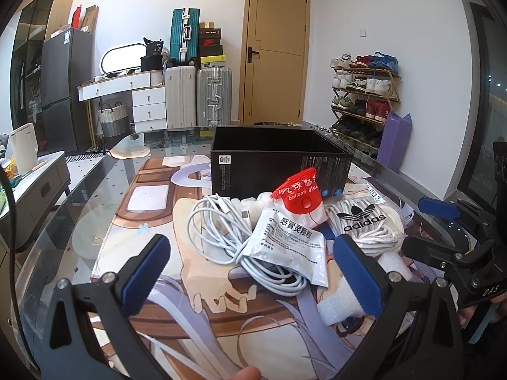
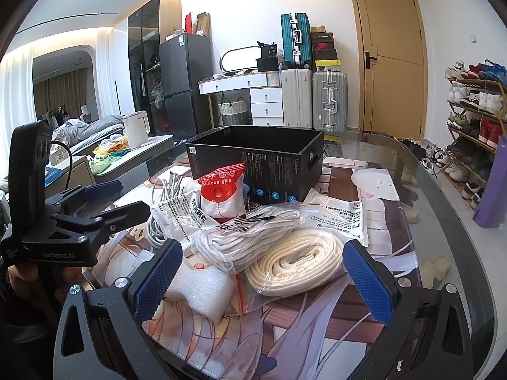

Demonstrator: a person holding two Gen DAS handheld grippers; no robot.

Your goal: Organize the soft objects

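I hold my left gripper with its blue pads spread wide above the coiled white charging cable and silver foil sachet. My right gripper gapes equally wide over the cream rope coil in a clear bag. Both piles lie on the printed mat, just before the open black cardboard box.
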